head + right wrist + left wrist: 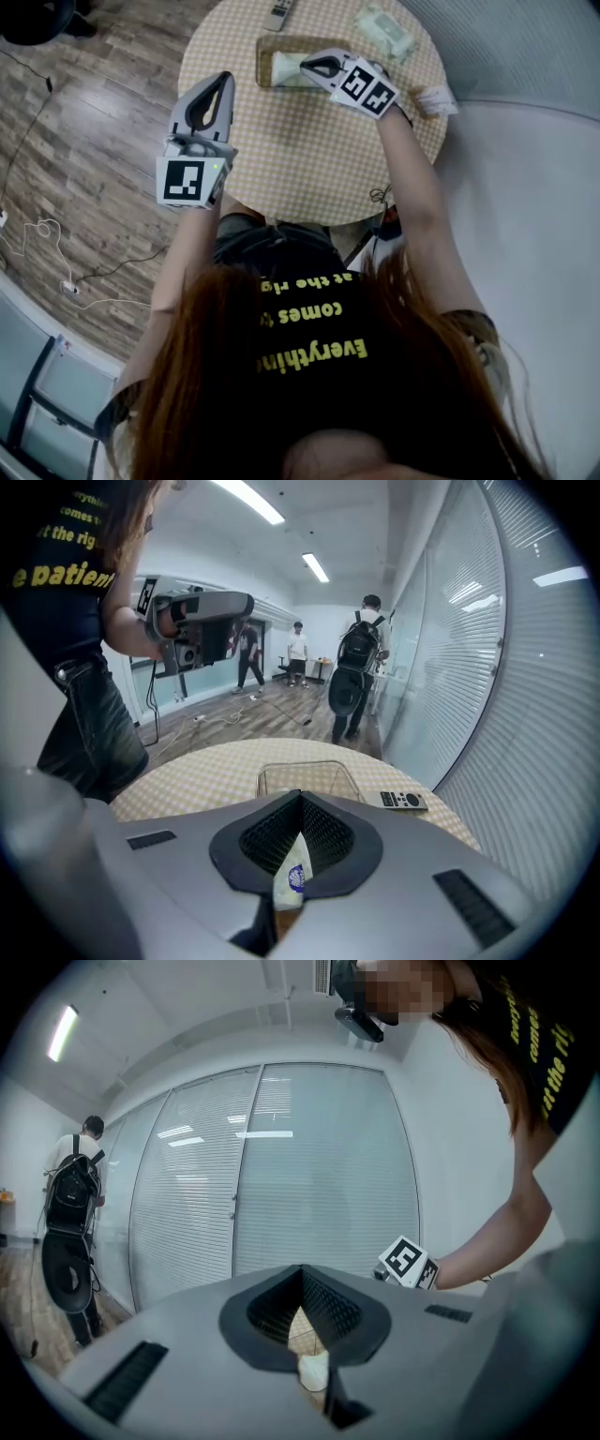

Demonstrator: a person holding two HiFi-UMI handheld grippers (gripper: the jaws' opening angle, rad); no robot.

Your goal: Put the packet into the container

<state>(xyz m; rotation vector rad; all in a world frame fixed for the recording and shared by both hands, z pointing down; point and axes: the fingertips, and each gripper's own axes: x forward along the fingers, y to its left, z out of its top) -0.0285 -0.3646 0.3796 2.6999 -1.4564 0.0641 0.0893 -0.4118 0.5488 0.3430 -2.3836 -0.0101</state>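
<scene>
With our right gripper (307,67) clamped on the packet (289,878) by the container (265,45) at the table's (309,159) far edge, left gripper (223,82) closed and empty, we should lower it inside the rim before releasing.

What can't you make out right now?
Packet: mostly hidden by right gripper jaws, right gripper view.
Container: right half covered by that gripper, head view.
Remote: cut by top edge, head view.
Pale patch between left gripper jaws, left gripper view: too small to identify.
</scene>
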